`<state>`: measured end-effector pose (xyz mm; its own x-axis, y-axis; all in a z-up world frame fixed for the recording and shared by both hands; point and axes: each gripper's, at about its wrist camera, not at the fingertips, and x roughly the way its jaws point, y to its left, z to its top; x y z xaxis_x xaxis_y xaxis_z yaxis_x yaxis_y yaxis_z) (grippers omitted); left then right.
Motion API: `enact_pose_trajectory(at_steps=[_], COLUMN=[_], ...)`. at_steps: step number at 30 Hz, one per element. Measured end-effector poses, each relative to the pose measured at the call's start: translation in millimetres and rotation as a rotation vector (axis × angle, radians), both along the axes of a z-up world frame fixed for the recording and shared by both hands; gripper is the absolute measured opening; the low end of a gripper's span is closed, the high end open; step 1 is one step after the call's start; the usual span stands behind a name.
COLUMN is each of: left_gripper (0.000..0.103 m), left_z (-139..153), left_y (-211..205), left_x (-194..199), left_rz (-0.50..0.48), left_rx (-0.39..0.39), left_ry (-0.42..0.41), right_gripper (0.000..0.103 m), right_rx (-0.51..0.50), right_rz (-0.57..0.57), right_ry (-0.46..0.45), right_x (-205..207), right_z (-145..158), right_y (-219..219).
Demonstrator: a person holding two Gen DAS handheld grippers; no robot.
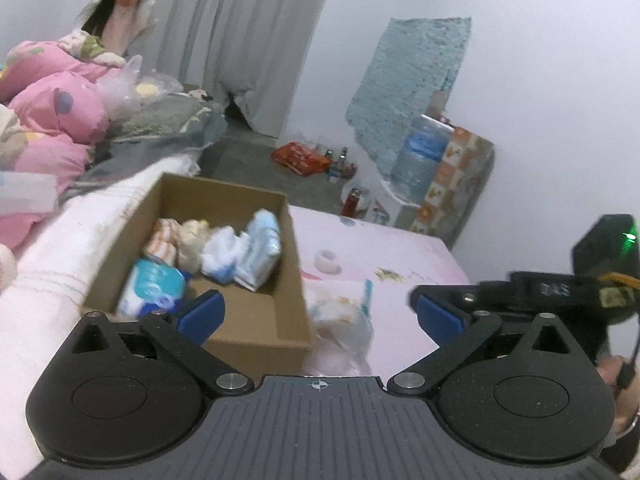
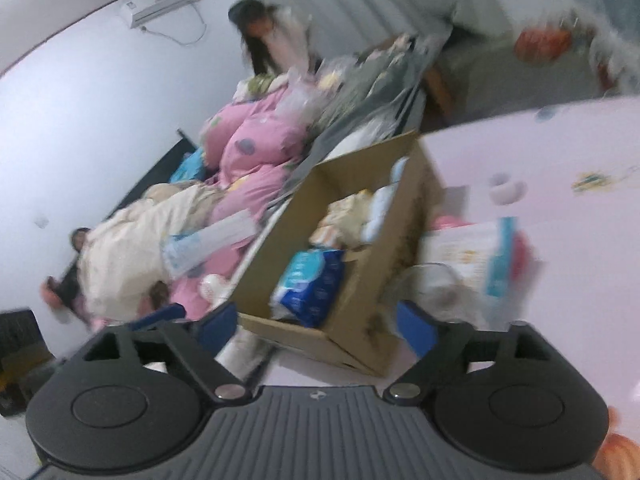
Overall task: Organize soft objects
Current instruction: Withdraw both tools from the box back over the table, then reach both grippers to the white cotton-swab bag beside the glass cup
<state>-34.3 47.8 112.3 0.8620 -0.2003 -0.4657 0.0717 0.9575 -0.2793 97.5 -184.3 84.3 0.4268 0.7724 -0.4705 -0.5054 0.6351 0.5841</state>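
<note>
A brown cardboard box [image 1: 256, 332] stands on the pink sheet [image 1: 380, 248]. It holds several soft items: a blue-and-white pack [image 1: 152, 286], a striped cloth [image 1: 162, 240], a cream cloth [image 1: 194, 244] and a light blue pack [image 1: 260, 254]. A clear plastic bag with soft items [image 1: 344, 320] lies just right of the box. My left gripper [image 1: 320, 314] is open and empty above the box's near right corner. My right gripper [image 2: 318, 326] is open and empty, near the box [image 2: 360, 320]; the blue pack [image 2: 310, 284] and the bag [image 2: 468, 264] show there too.
A pink quilt [image 1: 56, 112] and bedding are piled at the left, with a person [image 1: 120, 4] behind. A small white ring [image 1: 328, 261] lies on the sheet. A water bottle [image 1: 420, 156], a red bag [image 1: 300, 158] and small bottles stand on the floor beyond. Another person [image 2: 132, 248] lies on the bed.
</note>
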Motion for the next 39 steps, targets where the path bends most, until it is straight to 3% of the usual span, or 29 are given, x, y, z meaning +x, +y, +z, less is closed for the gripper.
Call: enact_pose_trajectory(at_steps=[7,15,23,30,34,39], left_gripper=[0.103,0.103,0.103,0.103,0.103,0.103], left_z=[-32.6,-54.7,-72.3,-83.9,-83.6,-84.3], left_y=[-44.0,-75.0,-88.7,-95.2,-98.5,-108.6], left_x=[-0.6,-7.9,9.4,27.4,38.3,58.9], left_rz=[-0.092,-0.203,-0.231,-0.220,-0.211,-0.148], left_rx=[0.085,0.118,0.156,0.178,0.195,0.282], left_ry=[0.047,0.002,-0.005,-0.038,-0.075,-0.114], right_gripper=[0.061,0.062,0.061,0.061,0.062,0.061], right_rx=[-0.221,-0.496,-0.444,-0.271,-0.231,-0.178], right_rz=[-0.193,-0.387,-0.414,-0.305,-0.276,-0.213], right_ry=[-0.161,-0.298,-0.293,-0.283,-0.262,-0.184], right_x=[-53.3,-75.0,-61.8,-35.3,-6.7,45.1], right_z=[-9.9,-26.7,-29.3,-28.2,-29.7,-41.2], right_y=[-40.9,-53.9,-70.1,-73.3,-62.9,-42.2])
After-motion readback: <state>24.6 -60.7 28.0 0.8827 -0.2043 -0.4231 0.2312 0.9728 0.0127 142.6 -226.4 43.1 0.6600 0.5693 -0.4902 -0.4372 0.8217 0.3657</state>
